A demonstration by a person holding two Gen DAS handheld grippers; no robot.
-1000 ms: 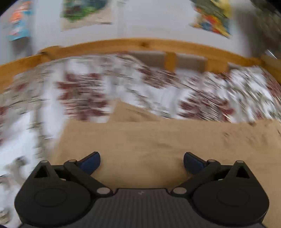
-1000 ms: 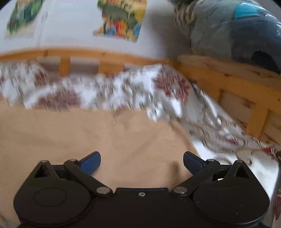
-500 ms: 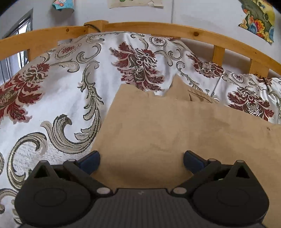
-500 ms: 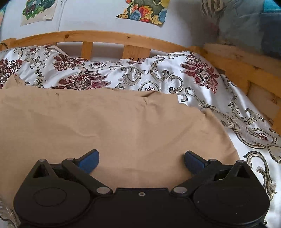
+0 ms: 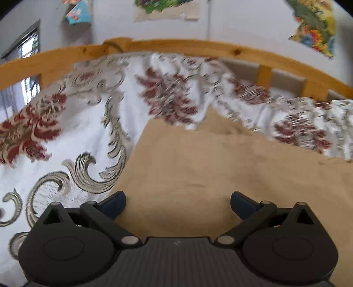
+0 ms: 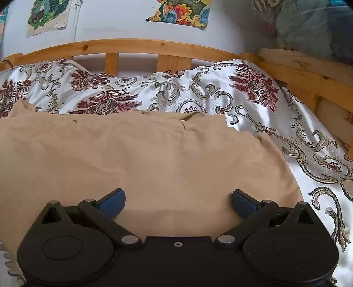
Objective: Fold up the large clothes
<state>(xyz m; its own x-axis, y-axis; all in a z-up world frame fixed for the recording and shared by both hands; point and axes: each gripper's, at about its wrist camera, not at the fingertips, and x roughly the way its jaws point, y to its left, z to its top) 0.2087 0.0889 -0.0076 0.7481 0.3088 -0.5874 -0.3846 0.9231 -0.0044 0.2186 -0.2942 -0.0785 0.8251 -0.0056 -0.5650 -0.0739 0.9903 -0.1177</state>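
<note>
A large tan garment lies spread flat on a bed with a white, red and grey floral cover. My left gripper is open and empty, hovering over the garment's near left part, close to its left edge. In the right wrist view the same tan garment fills the near half, with a folded layer and a rounded right edge. My right gripper is open and empty over the garment's near right part.
A wooden bed rail runs along the far side and continues down the right side. Posters hang on the wall. A window is at the far left. Bundled bedding sits at the upper right.
Both grippers stay open over the garment. The left view has shifted a little and is blurred with motion; the right view has drawn back slightly, showing more of the garment's right edge.
</note>
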